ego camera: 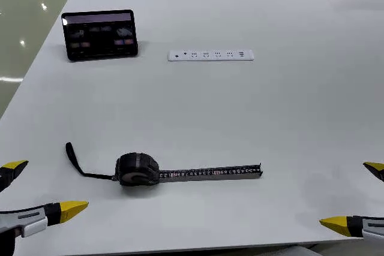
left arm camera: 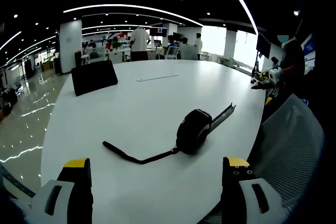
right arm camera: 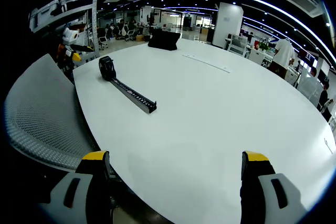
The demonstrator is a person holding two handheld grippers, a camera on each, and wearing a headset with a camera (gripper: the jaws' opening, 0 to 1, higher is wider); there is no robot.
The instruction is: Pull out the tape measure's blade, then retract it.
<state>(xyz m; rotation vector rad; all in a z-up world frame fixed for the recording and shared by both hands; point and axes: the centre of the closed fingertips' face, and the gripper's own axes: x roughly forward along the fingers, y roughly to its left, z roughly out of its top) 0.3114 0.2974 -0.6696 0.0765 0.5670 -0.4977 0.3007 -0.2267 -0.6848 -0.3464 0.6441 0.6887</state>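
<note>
Tape measure [ego camera: 138, 169]: black rounded case with a black wrist strap [ego camera: 77, 161], on the white tabletop [ego camera: 240, 106] near its front edge.
Blade [ego camera: 210, 172]: partly out, lying flat.
Axis: left-right in the head view, blade tip pointing right.
Left gripper [ego camera: 45, 186]: jaws spread, empty.
Right gripper [ego camera: 353, 195]: jaws spread, empty, well apart from the blade tip.

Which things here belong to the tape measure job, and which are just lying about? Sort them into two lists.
For the job:
- tape measure, with its blade lying pulled out
- left gripper, open
- right gripper, open

Just lying about:
- tablet, propped up at the far side
- power strip, beside the tablet
</note>
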